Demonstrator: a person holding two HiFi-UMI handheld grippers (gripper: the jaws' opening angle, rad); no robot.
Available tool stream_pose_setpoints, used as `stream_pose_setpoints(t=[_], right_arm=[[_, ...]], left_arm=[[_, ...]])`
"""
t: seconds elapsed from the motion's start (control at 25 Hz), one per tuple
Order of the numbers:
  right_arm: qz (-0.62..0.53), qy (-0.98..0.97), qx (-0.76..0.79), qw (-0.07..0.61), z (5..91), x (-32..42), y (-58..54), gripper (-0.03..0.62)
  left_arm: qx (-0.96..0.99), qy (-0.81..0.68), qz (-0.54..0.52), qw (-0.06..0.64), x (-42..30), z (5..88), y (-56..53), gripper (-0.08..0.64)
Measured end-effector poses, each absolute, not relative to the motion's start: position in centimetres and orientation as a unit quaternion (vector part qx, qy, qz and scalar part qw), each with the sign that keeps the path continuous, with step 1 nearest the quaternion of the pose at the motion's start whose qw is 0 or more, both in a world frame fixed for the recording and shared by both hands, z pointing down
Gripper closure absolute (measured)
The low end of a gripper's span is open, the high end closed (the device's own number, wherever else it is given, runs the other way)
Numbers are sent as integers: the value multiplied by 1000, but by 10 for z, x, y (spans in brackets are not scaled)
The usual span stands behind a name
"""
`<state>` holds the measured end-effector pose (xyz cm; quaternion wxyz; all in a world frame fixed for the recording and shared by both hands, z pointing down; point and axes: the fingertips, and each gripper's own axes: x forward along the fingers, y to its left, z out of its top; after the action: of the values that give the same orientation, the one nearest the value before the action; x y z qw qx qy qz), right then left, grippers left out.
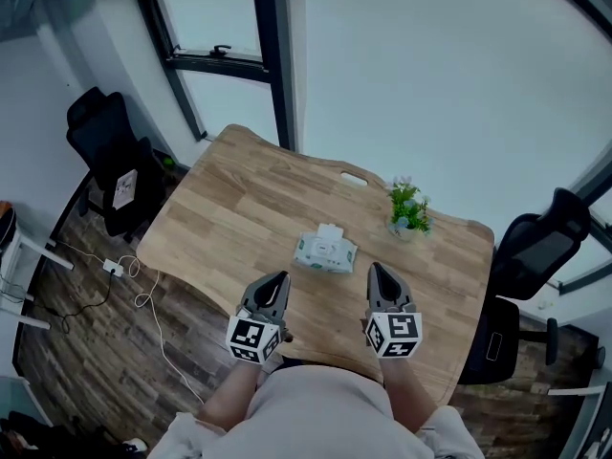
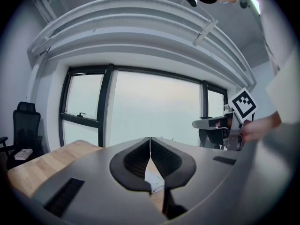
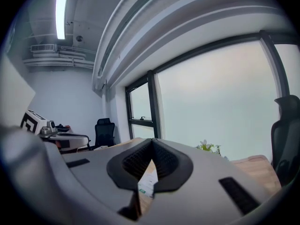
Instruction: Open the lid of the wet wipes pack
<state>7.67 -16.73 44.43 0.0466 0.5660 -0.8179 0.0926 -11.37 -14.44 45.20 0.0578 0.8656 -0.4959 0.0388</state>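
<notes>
Pack of wet wipes (image 1: 325,251) is located near the middle of the wooden table (image 1: 239,189), laid flat, with a small potted plant (image 1: 408,208) set to its right. Both grippers, left gripper (image 1: 275,280) and right gripper (image 1: 377,271), are held at the near edge, apart from the pack. Each pair of jaws is seen closed tip to tip, with nothing gripped between them.

My head cam stares steeply down at the desk (image 1: 239,199) from well above. Both gripper cams sit low, facing roughly level at the window (image 2: 154,107), which all three share.
</notes>
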Motion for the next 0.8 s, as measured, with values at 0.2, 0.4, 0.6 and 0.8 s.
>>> stream_pose_setpoints(t=[0.2, 0.4, 0.6, 0.8], right_arm=[[68, -823, 563, 26, 414, 75, -152, 586], [52, -829, 557, 14, 393, 74, -145, 586], [40, -831, 554, 14, 386, 73, -141, 586], [39, -832, 554, 16, 387, 75, -140, 588]], left_arm=[[864, -502, 16, 29, -116, 418, -134, 538], [860, -511, 7, 4, -120, 396, -132, 538], [852, -523, 0, -13, -126, 384, -132, 538], [851, -525, -7, -14, -127, 379, -133, 538]])
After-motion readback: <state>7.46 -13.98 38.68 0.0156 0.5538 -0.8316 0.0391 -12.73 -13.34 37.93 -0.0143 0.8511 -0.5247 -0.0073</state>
